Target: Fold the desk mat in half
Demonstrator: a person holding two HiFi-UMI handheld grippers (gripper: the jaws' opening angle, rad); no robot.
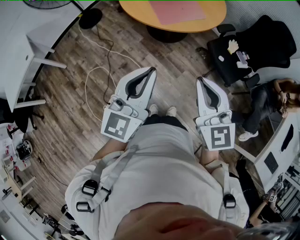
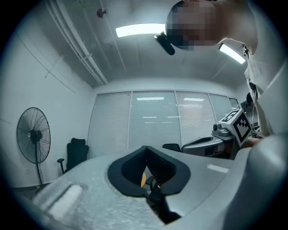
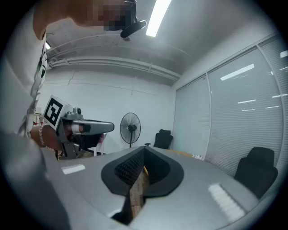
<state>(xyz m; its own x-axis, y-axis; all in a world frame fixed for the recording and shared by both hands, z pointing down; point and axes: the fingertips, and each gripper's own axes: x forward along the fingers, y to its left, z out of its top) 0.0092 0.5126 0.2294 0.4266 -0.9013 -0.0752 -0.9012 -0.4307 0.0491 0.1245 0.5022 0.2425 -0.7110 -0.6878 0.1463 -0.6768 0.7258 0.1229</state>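
A pink desk mat [image 1: 176, 10] lies flat on the oval wooden table [image 1: 140, 14] at the top of the head view, well ahead of both grippers. My left gripper [image 1: 151, 71] and right gripper [image 1: 200, 80] are held side by side at the person's waist, pointing forward over the wood floor. Both are shut and hold nothing. In the left gripper view the jaws [image 2: 146, 148] meet at their tips, with only the room beyond. The right gripper view shows its jaws [image 3: 145, 147] together too. Neither gripper view shows the mat.
A black office chair [image 1: 253, 47] with small items on it stands right of the table, and a seated person [image 1: 267, 103] is at the far right. A white desk [image 1: 18, 56] stands at left. A white cable [image 1: 101, 70] loops on the floor. A standing fan [image 2: 32, 134] is by the wall.
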